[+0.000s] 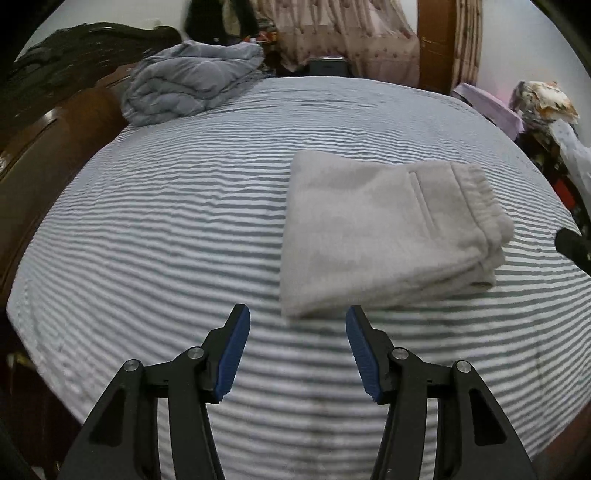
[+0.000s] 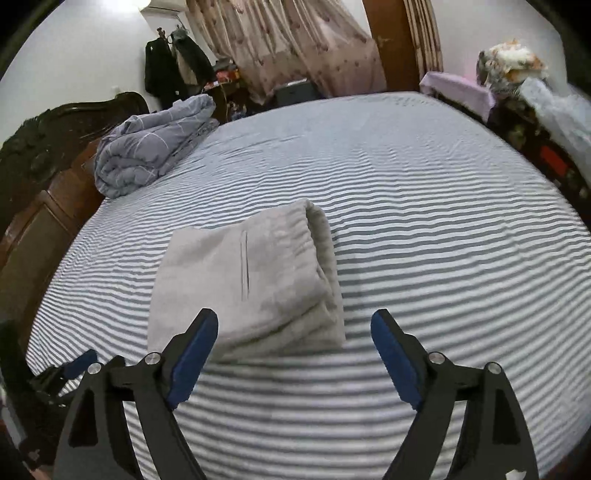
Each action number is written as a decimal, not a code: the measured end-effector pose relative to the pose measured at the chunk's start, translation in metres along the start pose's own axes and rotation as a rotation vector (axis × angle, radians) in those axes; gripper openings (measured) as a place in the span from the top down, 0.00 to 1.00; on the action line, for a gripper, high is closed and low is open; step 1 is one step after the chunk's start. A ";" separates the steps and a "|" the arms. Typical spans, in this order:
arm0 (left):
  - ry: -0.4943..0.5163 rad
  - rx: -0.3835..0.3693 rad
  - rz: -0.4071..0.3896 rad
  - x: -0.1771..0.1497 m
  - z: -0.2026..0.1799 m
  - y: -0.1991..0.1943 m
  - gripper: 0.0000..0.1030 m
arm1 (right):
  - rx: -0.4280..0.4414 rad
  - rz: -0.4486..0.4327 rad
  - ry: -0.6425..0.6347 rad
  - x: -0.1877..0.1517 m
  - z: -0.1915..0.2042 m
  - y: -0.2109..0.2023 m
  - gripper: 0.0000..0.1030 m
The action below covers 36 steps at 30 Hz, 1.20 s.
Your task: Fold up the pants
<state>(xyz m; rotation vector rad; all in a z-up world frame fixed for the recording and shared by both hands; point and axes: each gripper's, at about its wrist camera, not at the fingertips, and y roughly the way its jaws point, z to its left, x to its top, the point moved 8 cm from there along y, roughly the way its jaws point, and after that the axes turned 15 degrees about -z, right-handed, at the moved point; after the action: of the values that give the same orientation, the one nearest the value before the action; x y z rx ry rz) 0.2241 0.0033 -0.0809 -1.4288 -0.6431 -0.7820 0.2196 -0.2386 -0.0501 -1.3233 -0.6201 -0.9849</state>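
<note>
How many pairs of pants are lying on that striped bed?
1. The folded light grey pants lie on the striped bed, just ahead of both open grippers. The bundled blue-grey quilt by the headboard could hide more.

Hidden layers, cut-off edges, blurred background

The pants (image 2: 243,280) hide their own inner layers under the top fold. The right tool (image 1: 574,245) is cut by the left wrist view's edge, its fingers unseen. The curtain (image 1: 332,33) and hanging clothes (image 2: 173,70) are blurred.
</note>
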 end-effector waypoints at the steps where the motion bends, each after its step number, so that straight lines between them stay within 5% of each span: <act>1: 0.006 0.013 -0.010 -0.002 0.001 -0.011 0.44 | -0.011 -0.017 -0.019 -0.001 0.003 -0.012 0.14; 10: -0.031 0.055 -0.073 -0.019 0.016 -0.090 0.38 | -0.016 -0.098 -0.096 -0.018 0.034 -0.091 0.04; 21: -0.049 0.064 -0.064 -0.049 0.020 -0.123 0.38 | 0.023 -0.140 -0.150 -0.022 0.061 -0.122 0.01; 36: -0.067 0.068 -0.050 -0.056 0.020 -0.126 0.38 | -0.007 -0.015 -0.204 -0.067 0.055 -0.115 0.01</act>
<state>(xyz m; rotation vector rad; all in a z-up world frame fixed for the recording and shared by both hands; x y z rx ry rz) 0.0919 0.0309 -0.0470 -1.3862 -0.7528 -0.7469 0.0967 -0.1644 -0.0389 -1.4383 -0.7827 -0.8707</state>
